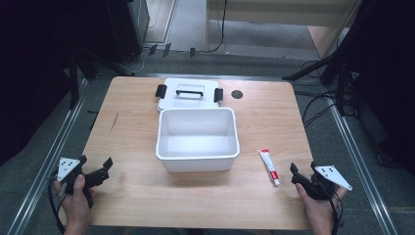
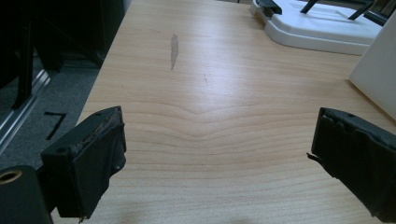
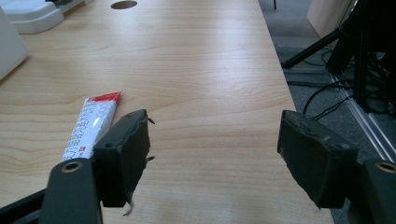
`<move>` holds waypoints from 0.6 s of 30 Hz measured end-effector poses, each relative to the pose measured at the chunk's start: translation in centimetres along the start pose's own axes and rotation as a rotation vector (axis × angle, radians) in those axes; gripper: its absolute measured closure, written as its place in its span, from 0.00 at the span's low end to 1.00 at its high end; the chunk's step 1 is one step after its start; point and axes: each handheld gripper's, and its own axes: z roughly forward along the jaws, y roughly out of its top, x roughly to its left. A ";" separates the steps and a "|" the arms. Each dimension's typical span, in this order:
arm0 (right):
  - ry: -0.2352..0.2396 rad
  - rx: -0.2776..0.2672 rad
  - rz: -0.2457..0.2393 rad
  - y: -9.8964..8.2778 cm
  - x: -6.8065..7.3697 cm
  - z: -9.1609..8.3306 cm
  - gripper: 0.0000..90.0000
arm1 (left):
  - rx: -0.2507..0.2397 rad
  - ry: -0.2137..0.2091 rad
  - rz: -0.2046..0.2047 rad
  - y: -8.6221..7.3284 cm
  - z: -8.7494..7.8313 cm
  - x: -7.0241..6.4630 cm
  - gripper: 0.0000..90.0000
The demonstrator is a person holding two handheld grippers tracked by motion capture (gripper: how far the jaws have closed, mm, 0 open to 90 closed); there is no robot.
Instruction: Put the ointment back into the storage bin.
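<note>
A white open bin (image 1: 197,133) stands in the middle of the wooden table (image 1: 137,196), its inside bare. Its white lid (image 1: 188,91) with black handle and latches lies flat just behind it; the lid (image 2: 322,28) and the bin's wall (image 2: 376,70) also show in the left gripper view. A white and red toothpaste tube (image 1: 269,166) lies right of the bin, and the tube (image 3: 93,123) sits just left of my right gripper's left jaw. My left gripper (image 1: 95,169) is open at the table's near left. My right gripper (image 1: 303,172) is open at the near right, holding nothing.
A dark round hole (image 1: 237,94) marks the table's far right; the hole (image 3: 124,4) also shows in the right gripper view. A grey scuff (image 2: 173,49) marks the wood on the left. Black stands and cables (image 1: 337,73) crowd the floor beyond the right edge.
</note>
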 end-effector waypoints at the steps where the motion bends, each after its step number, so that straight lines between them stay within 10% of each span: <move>1: 0.006 0.005 0.003 0.2 0.0 -0.1 0.31 | 0.002 -0.001 0.000 0.0 0.0 0.0 0.04; 10: 0.032 0.188 -0.061 2.7 0.9 -0.2 0.39 | 0.008 -0.010 -0.017 0.0 0.1 0.2 0.04; 18: 0.059 0.598 -0.229 4.9 3.7 1.2 0.42 | 0.012 -0.025 -0.024 0.1 0.2 0.4 0.04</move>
